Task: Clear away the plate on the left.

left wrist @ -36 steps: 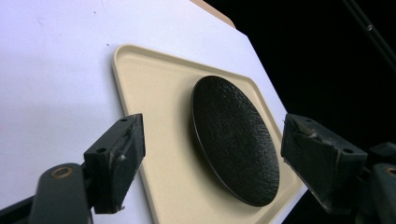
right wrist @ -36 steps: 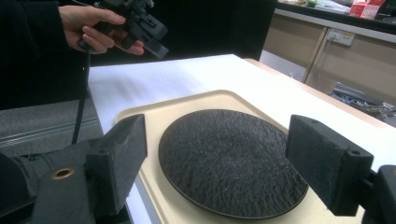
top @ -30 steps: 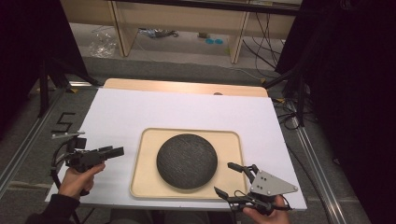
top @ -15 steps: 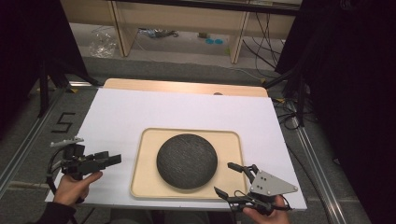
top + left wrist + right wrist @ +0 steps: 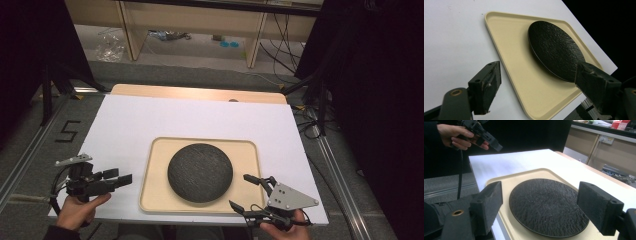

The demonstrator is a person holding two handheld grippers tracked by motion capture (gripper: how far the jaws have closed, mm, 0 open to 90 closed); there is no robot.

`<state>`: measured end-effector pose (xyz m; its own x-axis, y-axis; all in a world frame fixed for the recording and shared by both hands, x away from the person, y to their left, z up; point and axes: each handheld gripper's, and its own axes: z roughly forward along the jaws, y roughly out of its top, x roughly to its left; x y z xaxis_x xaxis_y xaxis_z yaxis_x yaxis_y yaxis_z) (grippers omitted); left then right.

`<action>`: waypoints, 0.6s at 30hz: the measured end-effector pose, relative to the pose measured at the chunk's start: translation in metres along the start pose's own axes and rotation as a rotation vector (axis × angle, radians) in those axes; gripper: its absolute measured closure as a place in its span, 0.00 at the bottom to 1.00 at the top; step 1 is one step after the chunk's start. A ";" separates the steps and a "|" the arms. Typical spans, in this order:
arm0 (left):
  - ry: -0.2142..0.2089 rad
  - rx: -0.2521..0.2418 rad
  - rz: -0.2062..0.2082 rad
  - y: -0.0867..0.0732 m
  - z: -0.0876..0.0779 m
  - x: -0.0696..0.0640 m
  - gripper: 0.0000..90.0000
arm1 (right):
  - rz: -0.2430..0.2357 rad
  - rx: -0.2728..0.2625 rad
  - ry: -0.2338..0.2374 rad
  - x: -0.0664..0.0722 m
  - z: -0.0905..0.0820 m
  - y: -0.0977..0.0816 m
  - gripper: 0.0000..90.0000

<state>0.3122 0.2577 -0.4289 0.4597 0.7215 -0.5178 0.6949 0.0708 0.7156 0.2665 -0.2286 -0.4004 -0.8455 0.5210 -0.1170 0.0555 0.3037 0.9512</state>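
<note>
While the white table (image 5: 150,120) carries a cream tray (image 5: 252,152), the black plate (image 5: 200,172) lies centred on it. Left gripper (image 5: 119,178) and right gripper (image 5: 245,191) flank the tray, jaws spread and empty, seemingly positioned to approach it.

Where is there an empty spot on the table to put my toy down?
The white table sheet is bare behind the beige plastic tray, toward the wooden edge. The round black textured plate covers the tray's middle; the near corners hold the grippers.

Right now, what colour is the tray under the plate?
Pale cream-beige tray, clearest in the left gripper view.
</note>
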 end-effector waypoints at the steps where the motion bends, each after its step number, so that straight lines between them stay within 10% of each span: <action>1: 0.001 -0.001 0.003 -0.001 0.000 -0.001 0.23 | 0.000 0.000 0.000 0.000 0.000 0.000 0.24; 18: -0.003 -0.003 0.040 -0.011 -0.009 -0.016 0.23 | 0.002 0.000 -0.001 0.000 0.000 0.000 0.24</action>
<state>0.2922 0.2518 -0.4241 0.4887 0.7218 -0.4901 0.6740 0.0443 0.7374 0.2665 -0.2284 -0.4008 -0.8449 0.5224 -0.1155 0.0573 0.3030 0.9513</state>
